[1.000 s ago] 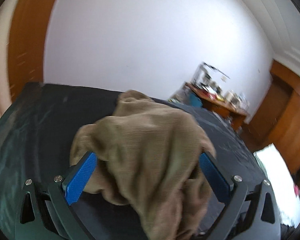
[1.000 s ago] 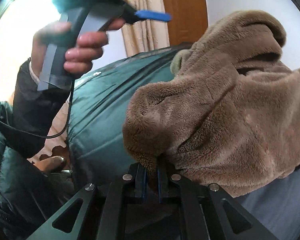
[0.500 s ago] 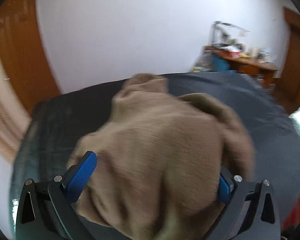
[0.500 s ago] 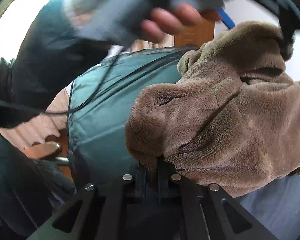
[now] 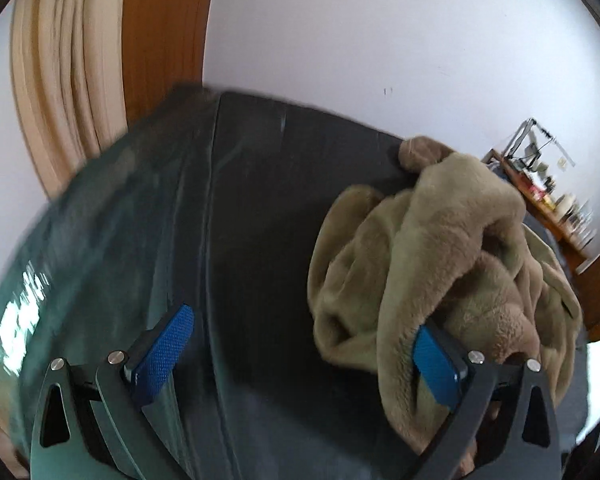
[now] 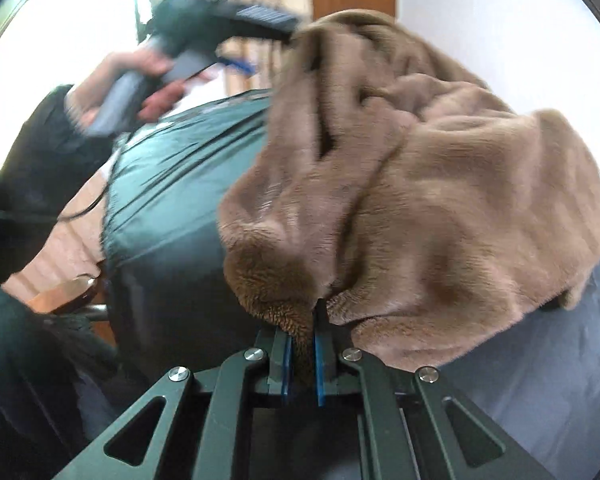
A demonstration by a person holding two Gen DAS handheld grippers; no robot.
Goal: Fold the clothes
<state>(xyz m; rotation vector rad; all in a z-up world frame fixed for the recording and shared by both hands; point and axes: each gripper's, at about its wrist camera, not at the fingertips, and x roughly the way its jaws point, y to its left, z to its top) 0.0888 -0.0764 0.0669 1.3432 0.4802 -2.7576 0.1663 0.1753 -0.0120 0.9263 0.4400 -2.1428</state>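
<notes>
The bed, covered in dark teal and grey sheeting, fills most of both views; its far corners run out of frame and its left side is smeared by motion blur. On it, toward the right side in the left wrist view, lies the brown fleece garment, bunched so tightly that its sleeves and hem cannot be told apart. Its lower folds are hidden behind the fingers in both views.

The left gripper stands wide open above the bed. Its left blue pad hangs clear over bare sheet, while the right pad touches the garment's edge, with fleece draped over and partly covering it. Nothing is clamped.

The right gripper is closed tight on a thick fold at the garment's near edge, the fleece pinched between the two blue pads.

The person's hand on the left gripper's handle is blurred in the right wrist view.
</notes>
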